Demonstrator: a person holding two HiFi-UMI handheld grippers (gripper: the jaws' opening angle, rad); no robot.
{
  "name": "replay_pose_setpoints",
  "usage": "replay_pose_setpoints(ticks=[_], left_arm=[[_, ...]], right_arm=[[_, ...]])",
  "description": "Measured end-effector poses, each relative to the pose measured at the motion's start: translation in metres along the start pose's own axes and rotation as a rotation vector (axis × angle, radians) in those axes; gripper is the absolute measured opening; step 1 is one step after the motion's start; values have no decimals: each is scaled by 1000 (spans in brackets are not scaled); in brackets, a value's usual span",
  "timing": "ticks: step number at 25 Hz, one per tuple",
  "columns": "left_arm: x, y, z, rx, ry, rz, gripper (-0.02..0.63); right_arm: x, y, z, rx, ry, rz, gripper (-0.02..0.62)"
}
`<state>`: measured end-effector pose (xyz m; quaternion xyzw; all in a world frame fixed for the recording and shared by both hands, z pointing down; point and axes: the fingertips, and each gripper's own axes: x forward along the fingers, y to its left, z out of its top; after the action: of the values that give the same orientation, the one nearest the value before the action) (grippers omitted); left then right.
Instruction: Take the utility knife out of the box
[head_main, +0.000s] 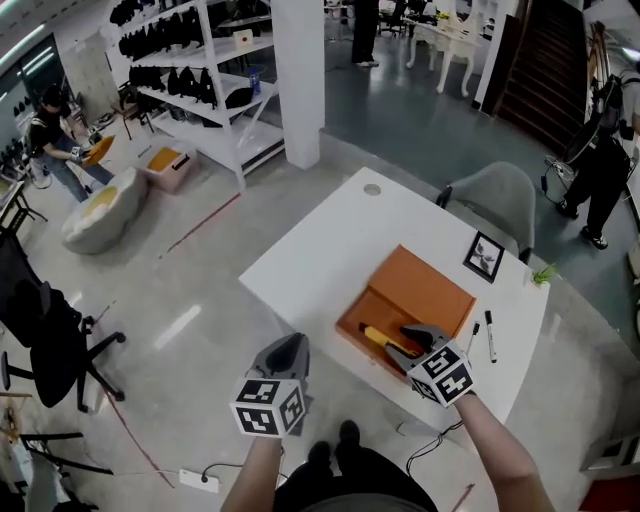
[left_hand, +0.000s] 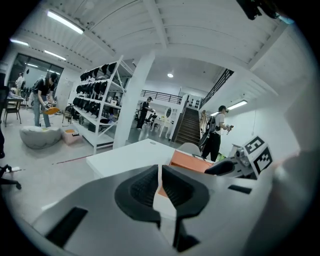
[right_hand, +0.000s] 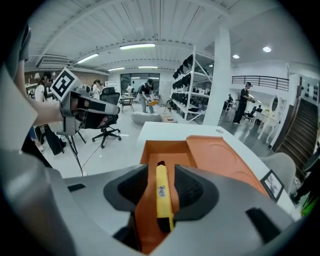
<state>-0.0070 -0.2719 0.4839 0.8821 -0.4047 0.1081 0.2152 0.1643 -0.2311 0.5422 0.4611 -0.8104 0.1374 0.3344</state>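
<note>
The orange box (head_main: 430, 285) lies open on the white table (head_main: 320, 250), its lid folded back to the right. A yellow utility knife (head_main: 378, 338) rests in the box's tray. My right gripper (head_main: 405, 345) hangs over the tray, open. In the right gripper view the knife (right_hand: 162, 192) lies lengthwise between the two pads, with orange box floor (right_hand: 167, 152) showing on both sides. My left gripper (head_main: 285, 350) hovers off the table's near left edge, shut and empty. In its own view, that left gripper (left_hand: 160, 182) points toward the box (left_hand: 192, 161).
A small framed picture (head_main: 485, 256), two pens (head_main: 490, 335) and a little plant (head_main: 543, 272) sit at the table's right end. A grey chair (head_main: 500, 195) stands behind the table. A black office chair (head_main: 50, 340) and shelving (head_main: 200, 80) stand to the left.
</note>
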Motion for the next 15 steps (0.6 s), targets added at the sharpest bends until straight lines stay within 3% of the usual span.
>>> replay_pose_setpoints(ticks=[15], left_arm=[[-5, 24, -3, -55, -21, 91, 28]], right_arm=[[41, 7, -24, -90, 177, 84, 163]])
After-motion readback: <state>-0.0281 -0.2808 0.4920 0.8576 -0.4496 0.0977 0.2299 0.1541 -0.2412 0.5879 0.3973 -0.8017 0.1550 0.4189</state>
